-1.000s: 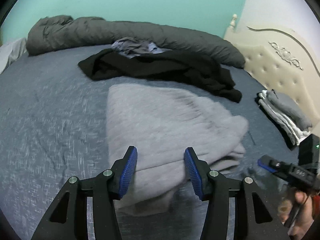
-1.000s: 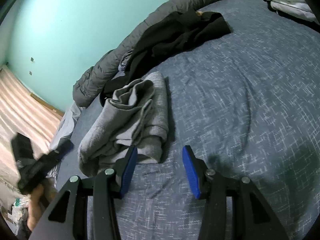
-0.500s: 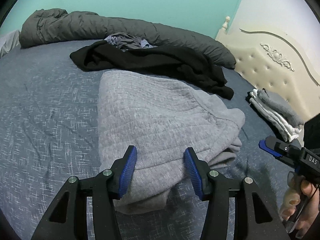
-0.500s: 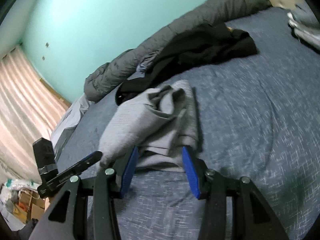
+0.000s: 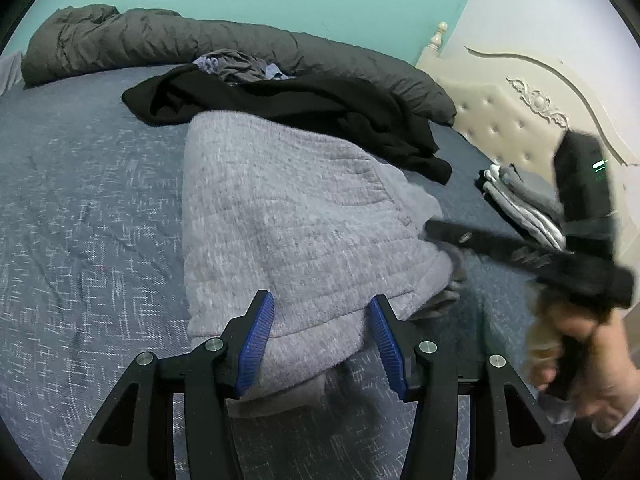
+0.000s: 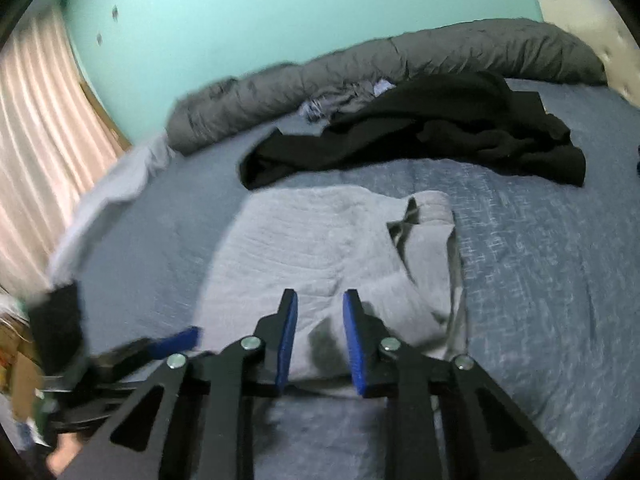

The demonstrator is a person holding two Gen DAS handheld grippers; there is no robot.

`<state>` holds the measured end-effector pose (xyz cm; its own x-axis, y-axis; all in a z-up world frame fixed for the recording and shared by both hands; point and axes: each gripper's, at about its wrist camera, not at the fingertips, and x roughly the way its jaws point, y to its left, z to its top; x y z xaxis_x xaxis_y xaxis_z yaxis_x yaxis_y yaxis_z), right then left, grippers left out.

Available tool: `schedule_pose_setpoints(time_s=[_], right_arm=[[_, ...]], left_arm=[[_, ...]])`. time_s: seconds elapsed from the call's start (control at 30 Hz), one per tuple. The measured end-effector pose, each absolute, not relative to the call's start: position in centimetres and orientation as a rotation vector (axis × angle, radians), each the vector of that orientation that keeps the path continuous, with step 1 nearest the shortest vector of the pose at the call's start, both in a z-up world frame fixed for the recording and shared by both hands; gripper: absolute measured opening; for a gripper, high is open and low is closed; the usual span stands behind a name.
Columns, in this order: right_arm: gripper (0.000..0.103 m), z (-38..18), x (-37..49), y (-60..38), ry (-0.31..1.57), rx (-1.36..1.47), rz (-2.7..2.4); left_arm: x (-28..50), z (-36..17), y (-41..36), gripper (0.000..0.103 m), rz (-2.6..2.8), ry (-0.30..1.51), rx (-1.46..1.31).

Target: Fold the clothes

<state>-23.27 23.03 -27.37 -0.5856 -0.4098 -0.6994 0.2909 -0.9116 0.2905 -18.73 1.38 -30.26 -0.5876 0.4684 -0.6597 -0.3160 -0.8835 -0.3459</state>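
At the bottom of the left wrist view, the left claw (image 5: 322,334) is seen about half open, its blue pads set to either side of the near edge of a grey folded garment (image 5: 296,216); the pads are not seen pressing on it. In the right wrist view the right claw (image 6: 318,338) is shown with its jaws closing, a narrow gap left between the pads, over the near part of the same grey garment (image 6: 320,236); whether cloth is pinched cannot be told. The garment is laid on the blue bed cover (image 5: 80,200), mid-frame. Beyond it a black garment (image 5: 304,108) is heaped, with a dark grey duvet (image 5: 200,40) rolled along the teal wall. At the right, folded clothes (image 5: 520,200) are stacked beside a cream headboard (image 5: 516,120)
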Motion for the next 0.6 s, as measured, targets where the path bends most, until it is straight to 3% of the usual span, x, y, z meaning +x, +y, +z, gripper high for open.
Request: schedule_pose_setpoints(time_s=[0.13,0.3,0.43,0.6], right_arm=[[0.004,-30.7,-24.0,23.4,-0.134,1.254,-2.537],[0.004,-32.5,-24.0,24.2,-0.151,1.262,-2.544],[0.004,-29.9,-24.2,25.0,-0.261,1.204,-2.541],[0.005,-27.1,-24.8,22.6,-0.231,1.115,-2.457]], left_arm=[[-18.6,-30.5,1.9,0.054,2.419,-0.251,-1.104],[-18.6,-30.6,2.0,0.054,2.427,-0.236,-1.110],[-18.8,-30.7,1.7,0.054,2.425,-0.273,-1.111],[-18.9,-30.6,1.9,0.054,2.429,-0.283,-1.115]])
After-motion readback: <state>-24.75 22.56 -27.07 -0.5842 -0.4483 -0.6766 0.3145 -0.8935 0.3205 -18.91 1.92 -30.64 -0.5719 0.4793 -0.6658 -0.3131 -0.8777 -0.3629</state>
